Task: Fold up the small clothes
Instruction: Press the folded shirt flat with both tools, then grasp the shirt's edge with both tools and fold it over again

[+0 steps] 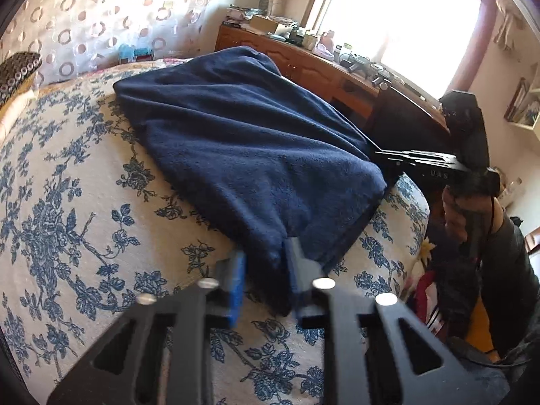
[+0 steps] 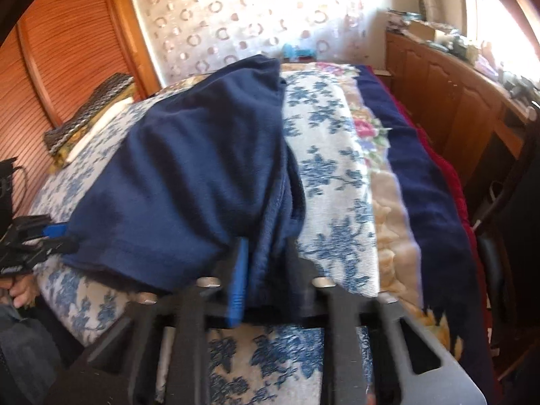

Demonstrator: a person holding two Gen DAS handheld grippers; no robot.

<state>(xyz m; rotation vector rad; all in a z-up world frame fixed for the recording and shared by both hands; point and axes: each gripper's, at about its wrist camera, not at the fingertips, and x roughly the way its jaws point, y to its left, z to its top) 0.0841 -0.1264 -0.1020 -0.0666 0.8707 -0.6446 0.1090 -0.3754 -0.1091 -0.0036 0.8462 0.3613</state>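
The navy garment [image 1: 236, 141] lies spread on the floral bed cover [image 1: 67, 202], stretching away from both grippers; the left hand-held gripper [image 1: 266, 270] clamps its near corner, the right hand-held gripper [image 2: 266, 270] the other near corner — both pitched downward, equally close.

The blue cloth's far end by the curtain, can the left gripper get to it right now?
Probably not yet. The left gripper is shut on the near corner of the navy cloth, like the right gripper. Nothing blocks the way over the bedspread, but it would need to let go first.
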